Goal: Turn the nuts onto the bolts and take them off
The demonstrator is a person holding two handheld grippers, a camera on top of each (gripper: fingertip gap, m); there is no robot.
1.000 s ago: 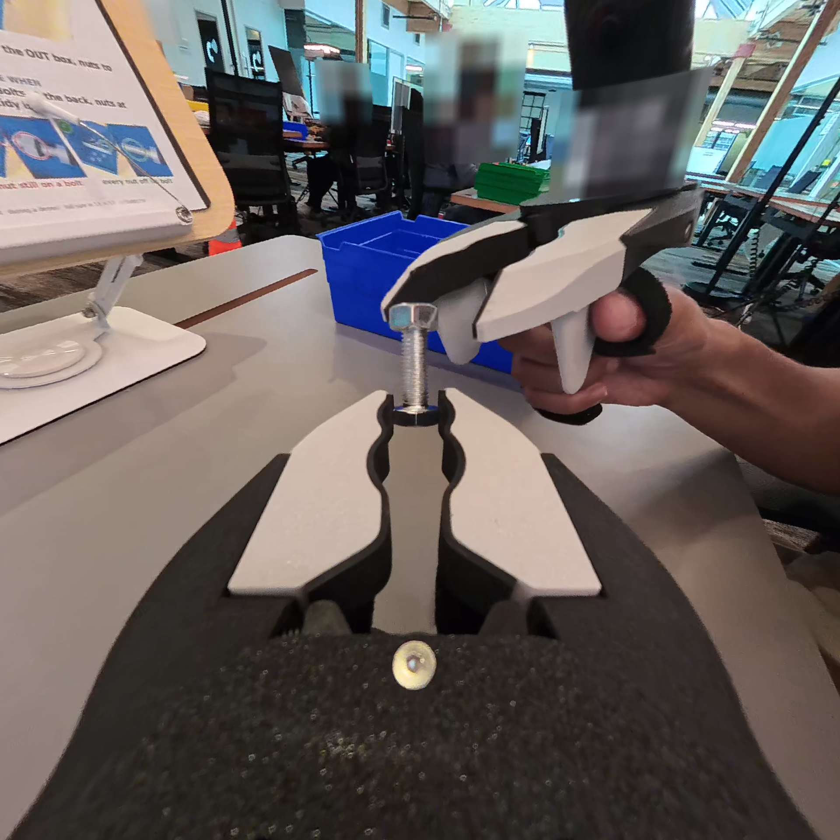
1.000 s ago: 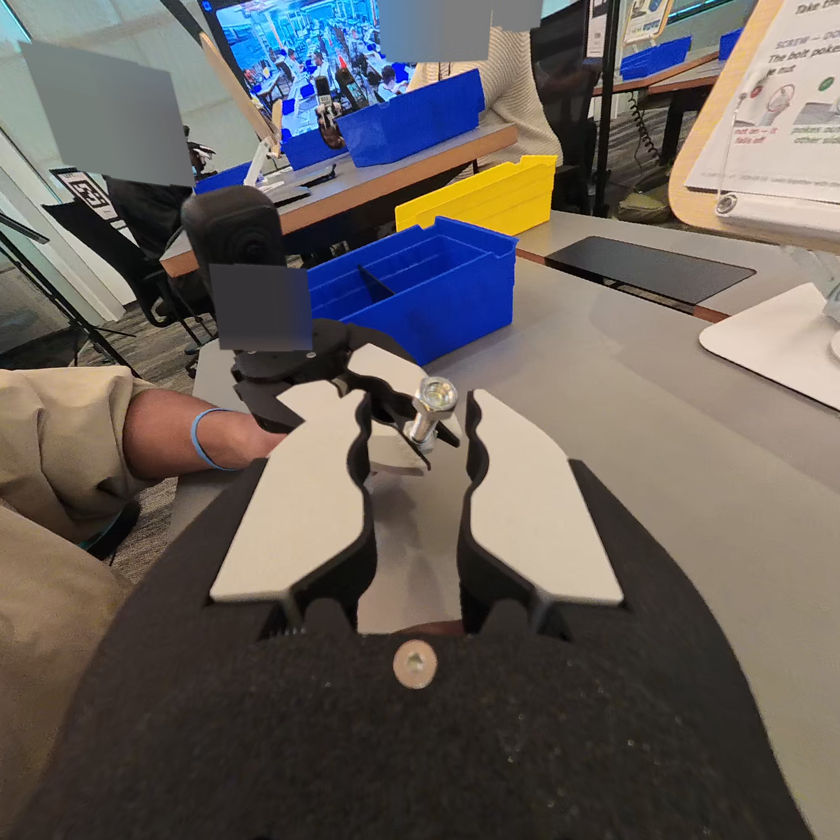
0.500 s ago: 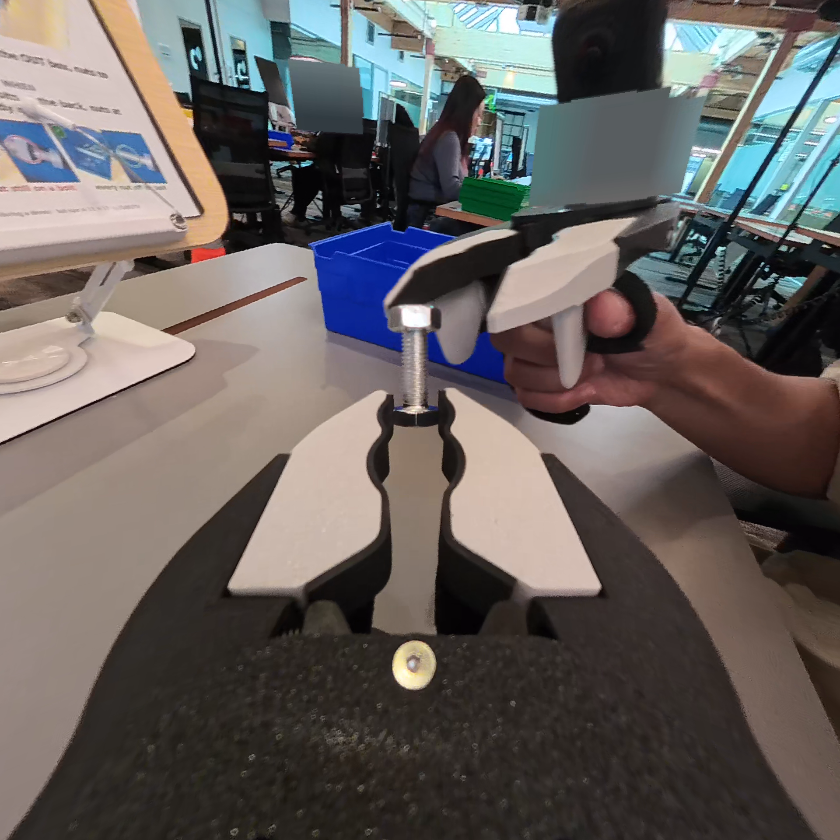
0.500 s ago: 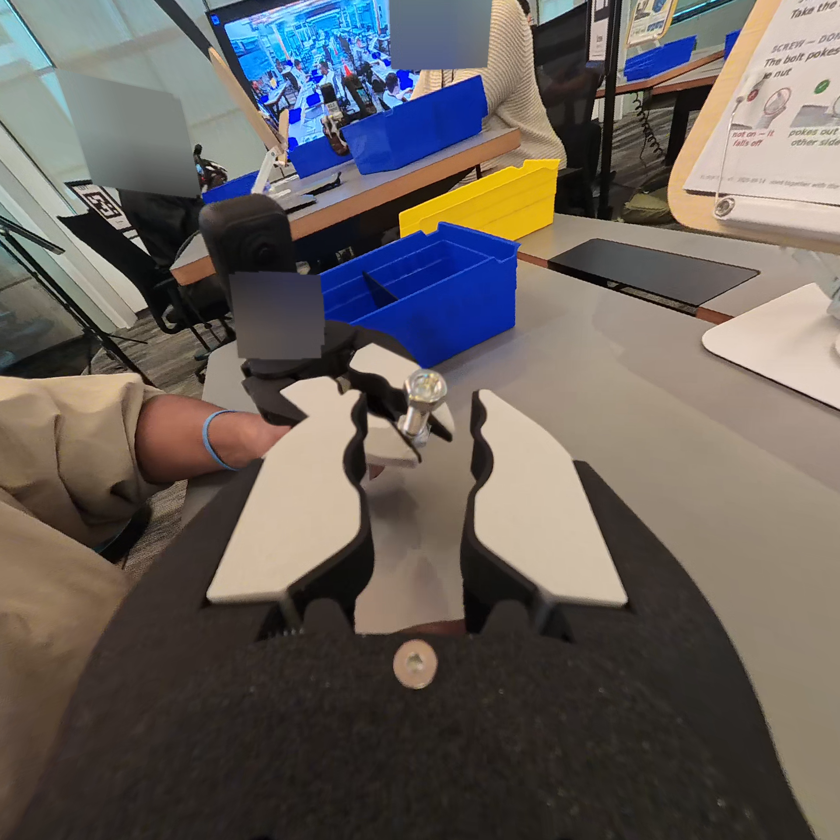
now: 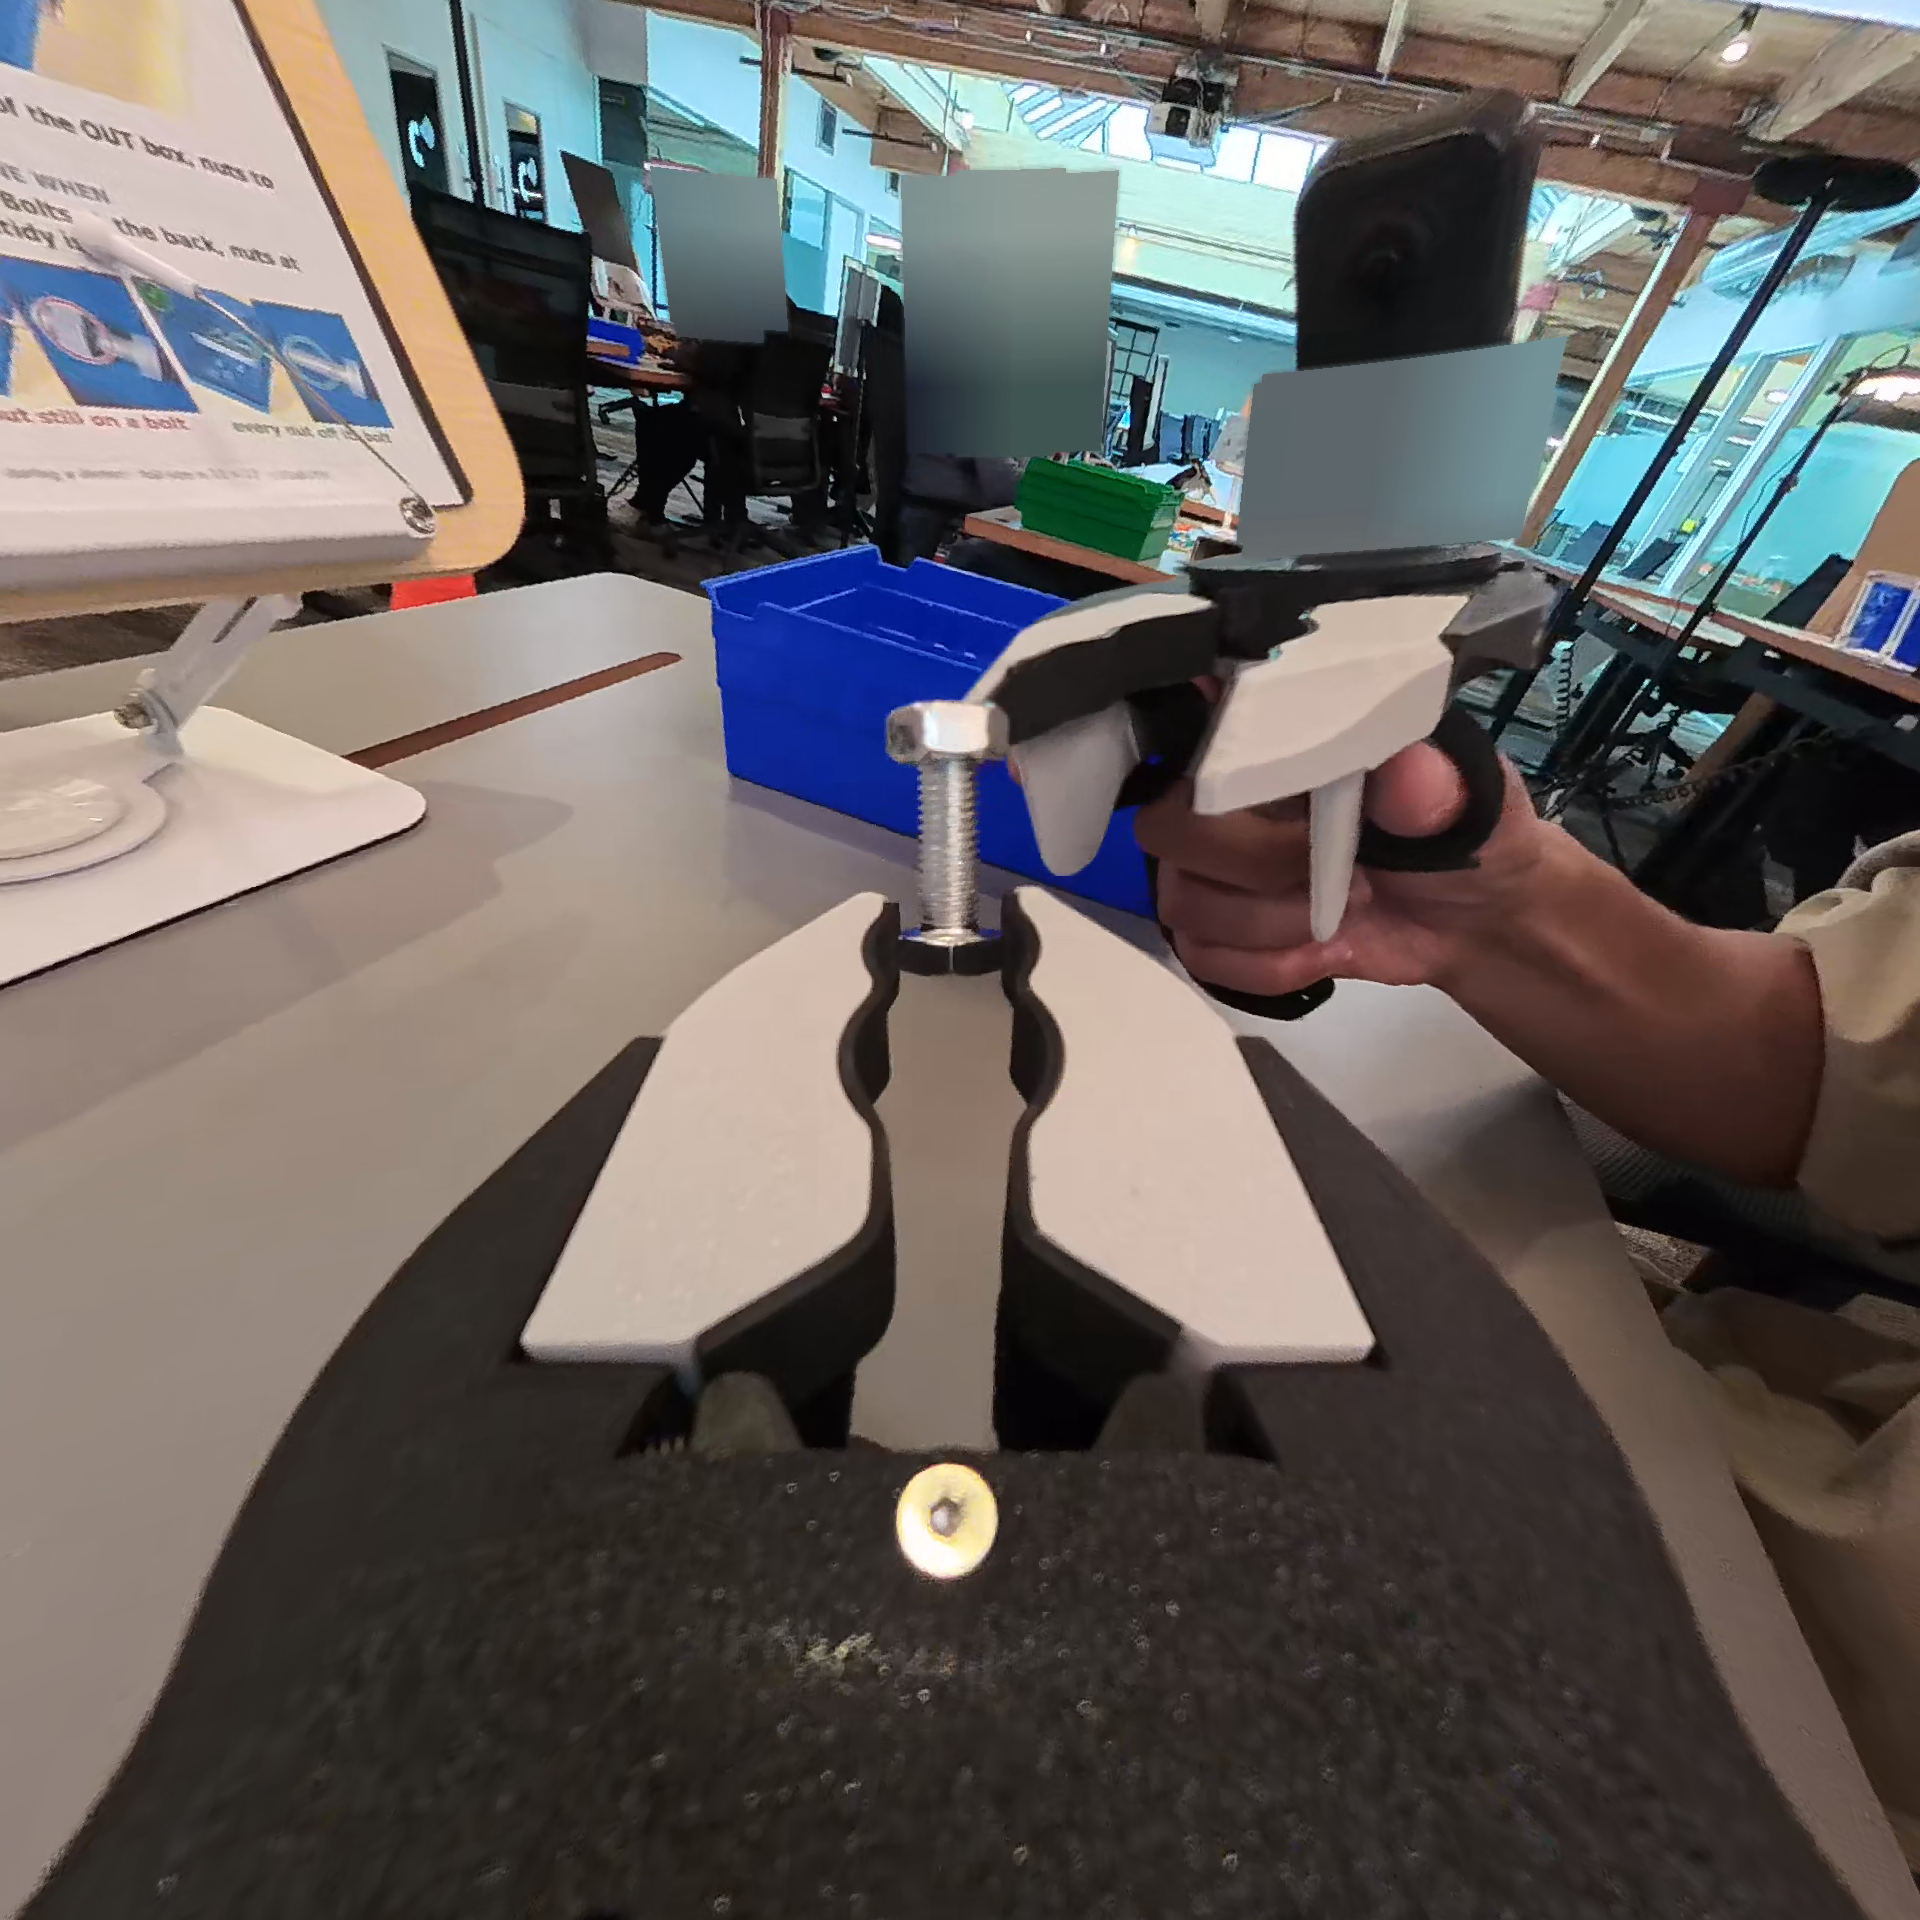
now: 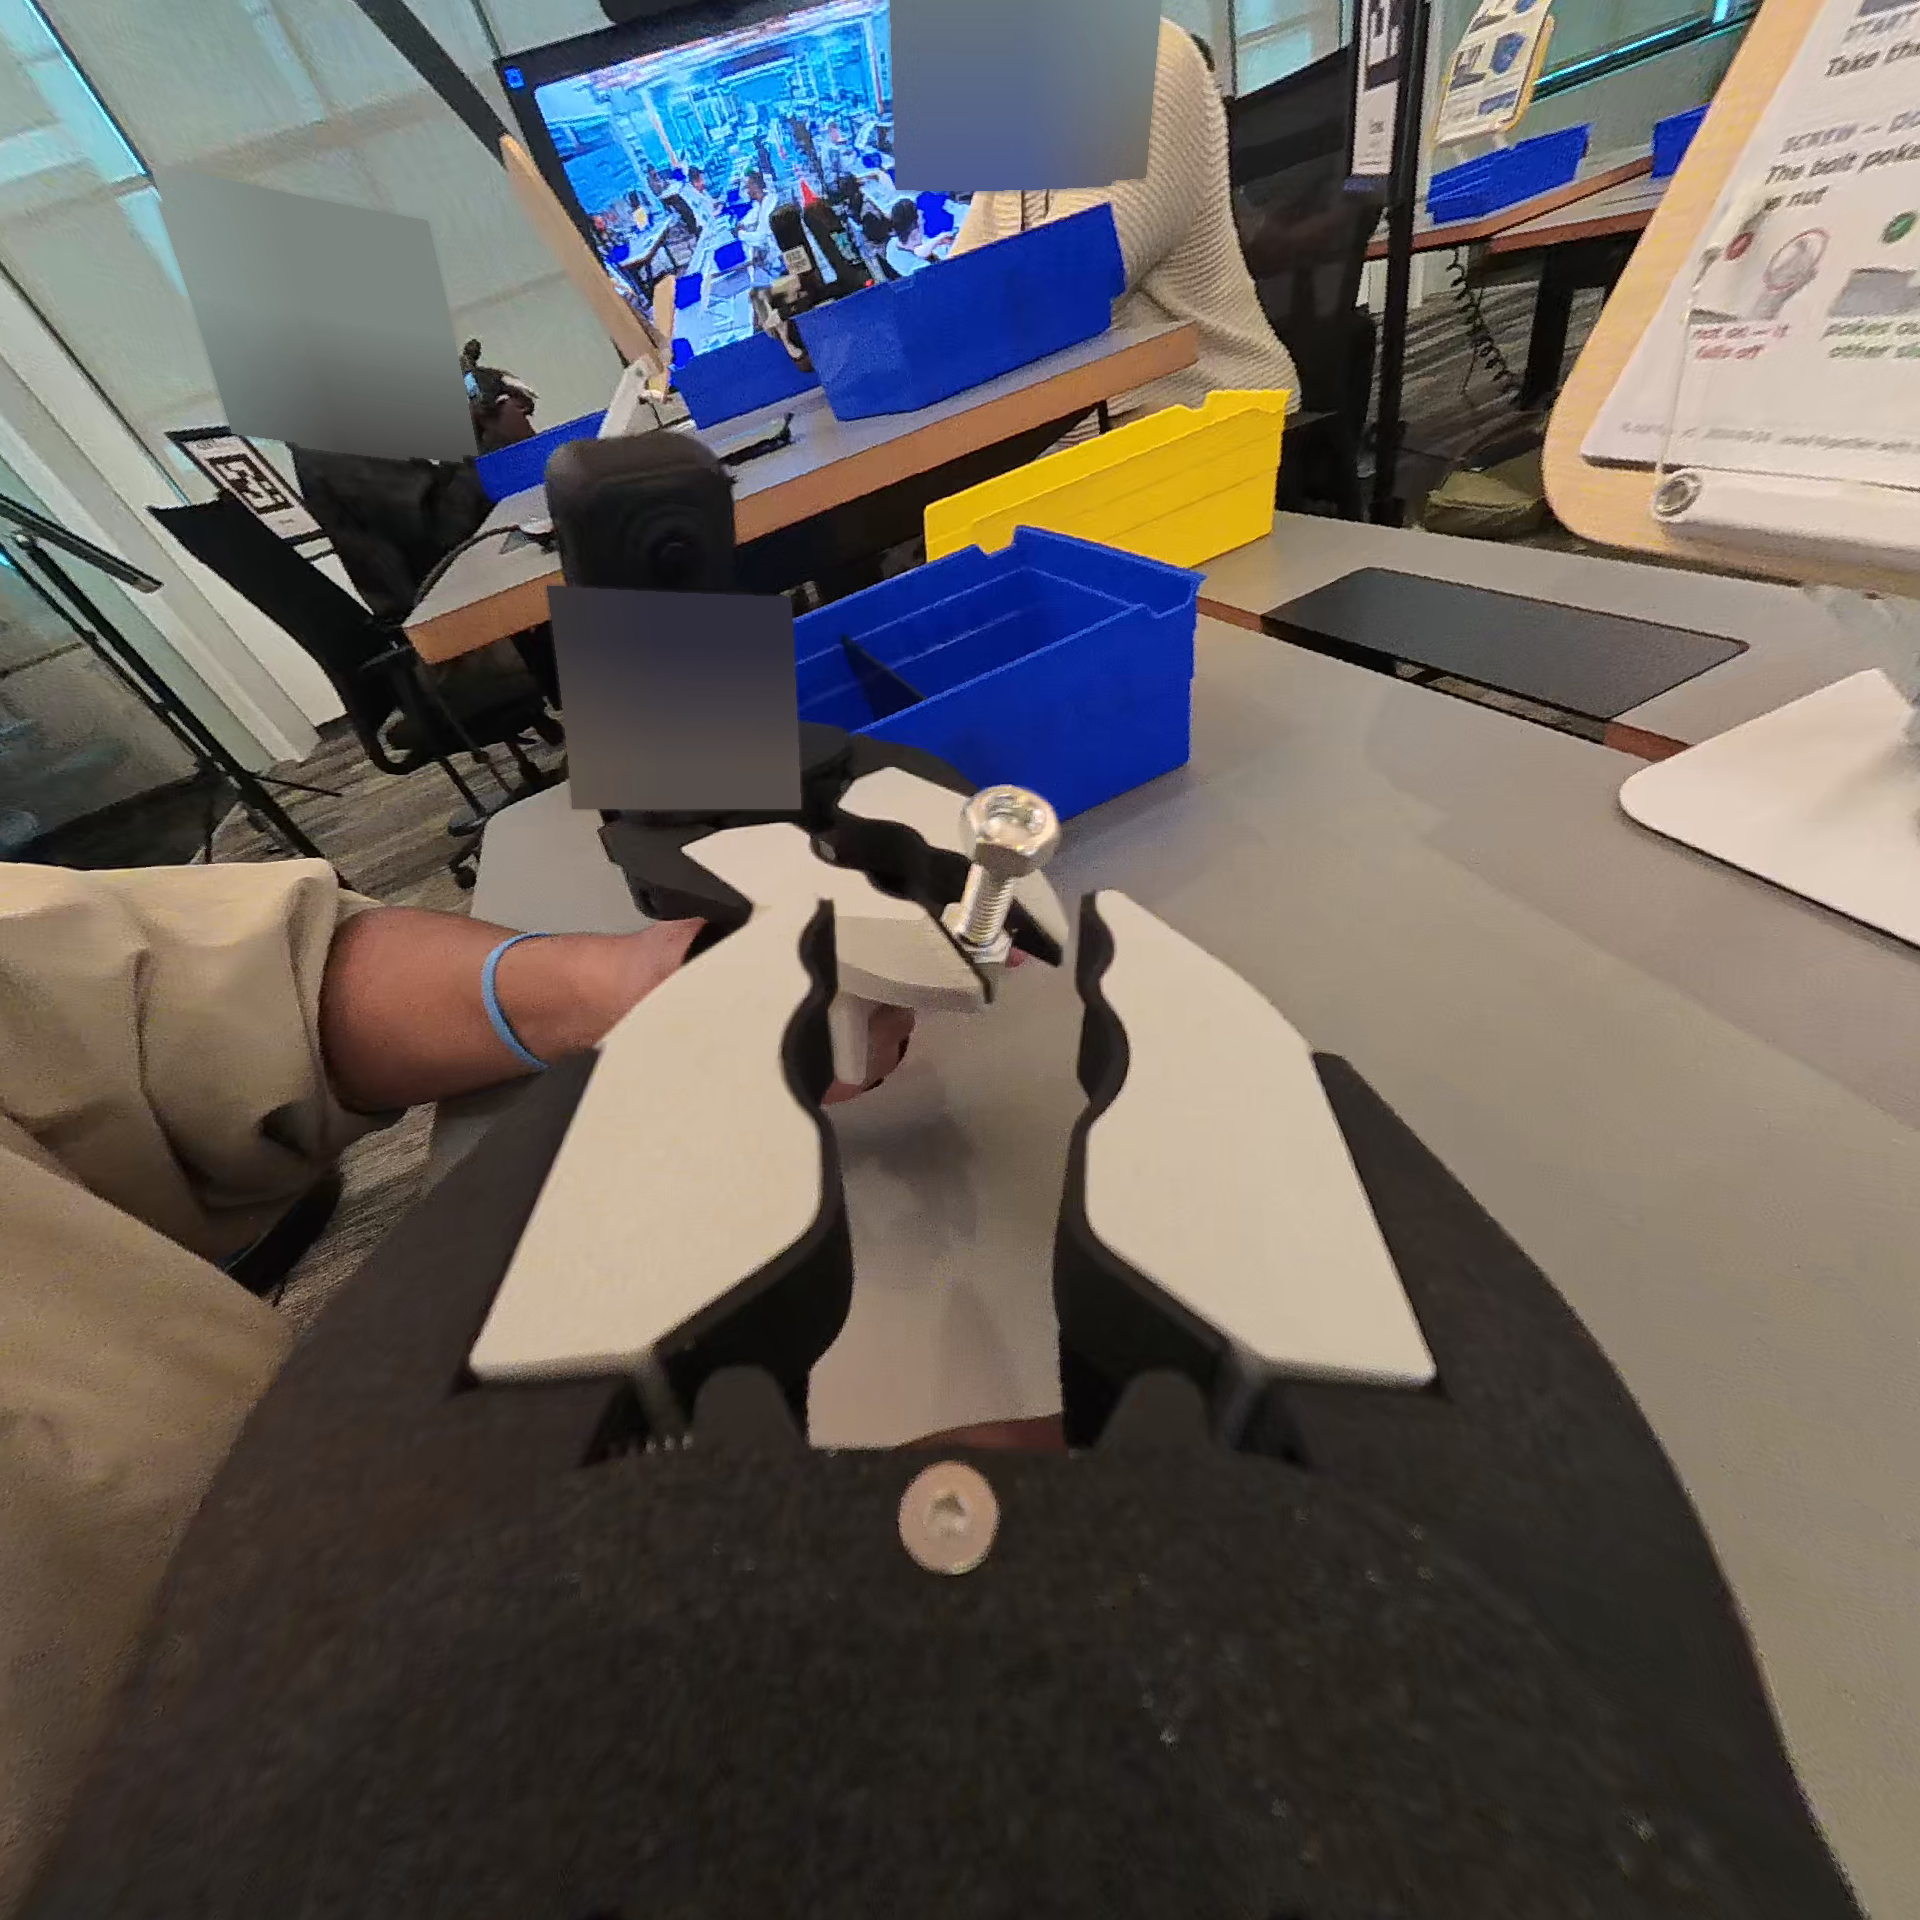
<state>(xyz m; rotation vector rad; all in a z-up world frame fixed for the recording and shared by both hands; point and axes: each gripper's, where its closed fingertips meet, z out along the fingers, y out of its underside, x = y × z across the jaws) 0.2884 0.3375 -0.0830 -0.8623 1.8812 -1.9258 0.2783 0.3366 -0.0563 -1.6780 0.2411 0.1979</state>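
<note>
My left gripper (image 5: 945, 951) is shut on a dark nut (image 5: 945, 948) at its fingertips. A silver bolt (image 5: 945, 831) stands upright in the nut, its hex head on top. My right gripper (image 6: 951, 930) is open and empty. In the left wrist view its tip (image 5: 1023, 707) sits level with the bolt head, right beside it on the right. In the right wrist view the bolt (image 6: 992, 883) rises just beyond my right fingertips, tilted slightly, with the left gripper (image 6: 987, 951) holding the nut (image 6: 982, 943) below it.
A blue divided bin (image 5: 831, 665) stands on the grey table behind the bolt; it also shows in the right wrist view (image 6: 1039, 675). A yellow bin (image 6: 1122, 488) lies behind it. An instruction board on a white stand (image 5: 208, 790) is at the left, and its base (image 6: 1787, 790) shows at the right. Only a small space, under 4 cm, lies between the two pairs of fingers.
My right gripper has drawn back from the bolt head, which was between its fingertips and now stands just beyond them. The left gripper still holds the nut and bolt upright.
</note>
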